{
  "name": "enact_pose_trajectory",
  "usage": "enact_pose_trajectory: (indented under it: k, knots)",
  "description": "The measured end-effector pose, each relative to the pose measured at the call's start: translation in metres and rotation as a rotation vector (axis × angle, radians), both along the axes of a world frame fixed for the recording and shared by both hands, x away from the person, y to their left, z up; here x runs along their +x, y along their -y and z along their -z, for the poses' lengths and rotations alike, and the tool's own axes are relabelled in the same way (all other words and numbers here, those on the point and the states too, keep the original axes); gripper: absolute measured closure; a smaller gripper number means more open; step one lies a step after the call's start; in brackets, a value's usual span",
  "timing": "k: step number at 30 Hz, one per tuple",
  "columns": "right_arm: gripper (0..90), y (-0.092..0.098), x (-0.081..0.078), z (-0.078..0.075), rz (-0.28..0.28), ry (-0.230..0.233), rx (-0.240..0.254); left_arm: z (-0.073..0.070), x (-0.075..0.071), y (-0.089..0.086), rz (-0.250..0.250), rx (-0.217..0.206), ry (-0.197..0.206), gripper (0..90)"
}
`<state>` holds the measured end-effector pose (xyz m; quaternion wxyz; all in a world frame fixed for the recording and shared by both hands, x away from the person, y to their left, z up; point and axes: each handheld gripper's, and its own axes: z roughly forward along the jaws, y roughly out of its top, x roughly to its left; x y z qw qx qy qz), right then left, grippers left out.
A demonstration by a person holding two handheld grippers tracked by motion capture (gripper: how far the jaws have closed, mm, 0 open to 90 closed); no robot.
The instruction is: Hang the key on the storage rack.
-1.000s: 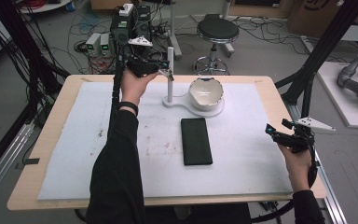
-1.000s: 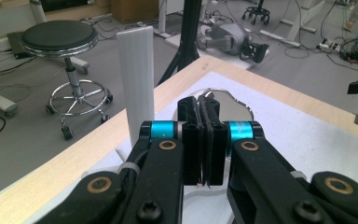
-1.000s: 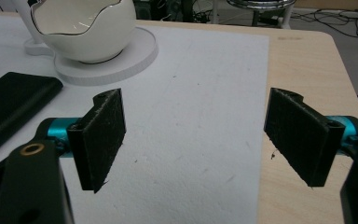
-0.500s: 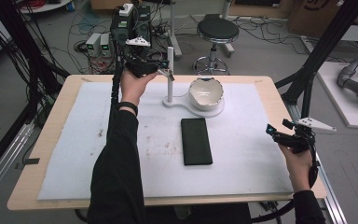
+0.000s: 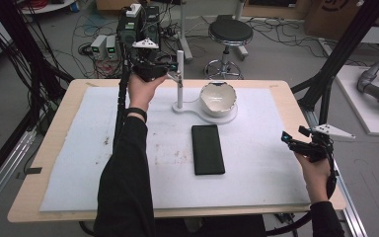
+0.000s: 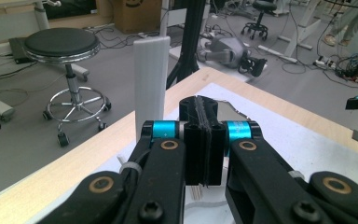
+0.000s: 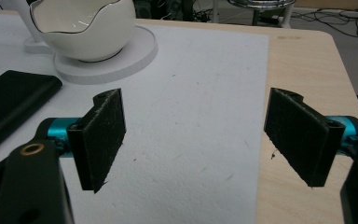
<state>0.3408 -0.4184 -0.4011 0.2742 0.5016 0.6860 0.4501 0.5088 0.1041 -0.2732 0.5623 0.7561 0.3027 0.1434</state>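
Beside the white upright post [image 5: 179, 79], the left gripper [image 5: 170, 69] — outstretched arm, black ribbed pads pressed together, holding nothing — while the right gripper [image 7: 193, 135] gapes empty.

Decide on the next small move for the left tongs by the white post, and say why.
Probably open the left tongs a little. They stand shut, with nothing I can make out between them, just beside the upright white post near the bowl, so as they are they cannot take hold of anything. The right tongs hover open at the mat's right edge.
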Motion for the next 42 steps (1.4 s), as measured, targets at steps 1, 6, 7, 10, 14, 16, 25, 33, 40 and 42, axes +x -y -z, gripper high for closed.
enact_pose_trajectory:
  k: [1,6,7,10,14,16,25,33,40,42]
  knots:
    - [21.3,0.000,0.000,0.000,0.000,0.000,0.001,0.000,0.000,0.001,-0.001,0.004,0.004,89.0]
    - [21.3,0.001,-0.001,0.000,0.002,0.002,0.001,-0.003,-0.005,0.002,0.012,-0.003,0.036,88.6]
    - [21.3,0.001,-0.001,0.000,0.001,0.002,0.002,-0.003,-0.007,0.001,0.007,-0.003,0.047,88.3]
    - [21.3,0.000,-0.001,0.000,0.003,-0.005,0.006,-0.002,-0.011,-0.003,0.005,0.012,0.063,86.3]
    - [21.3,0.000,0.000,0.000,0.001,0.000,0.003,0.003,-0.014,-0.006,-0.002,0.013,0.073,81.4]
    - [21.3,-0.001,0.000,0.000,0.001,0.000,0.000,0.004,-0.015,-0.006,-0.001,0.027,0.073,80.4]
    - [21.3,-0.003,0.002,0.000,-0.001,-0.003,0.000,0.006,-0.013,-0.002,-0.018,0.053,0.074,74.6]
    - [21.3,-0.002,0.001,0.000,-0.001,-0.002,0.004,0.008,-0.011,0.002,-0.030,0.070,0.077,77.5]
    - [21.3,-0.002,0.001,0.000,-0.001,-0.002,0.005,0.005,-0.010,0.002,-0.048,0.069,0.090,80.3]
    - [21.3,-0.002,0.001,0.000,-0.002,0.000,0.001,0.005,-0.010,0.001,-0.062,0.074,0.089,80.3]
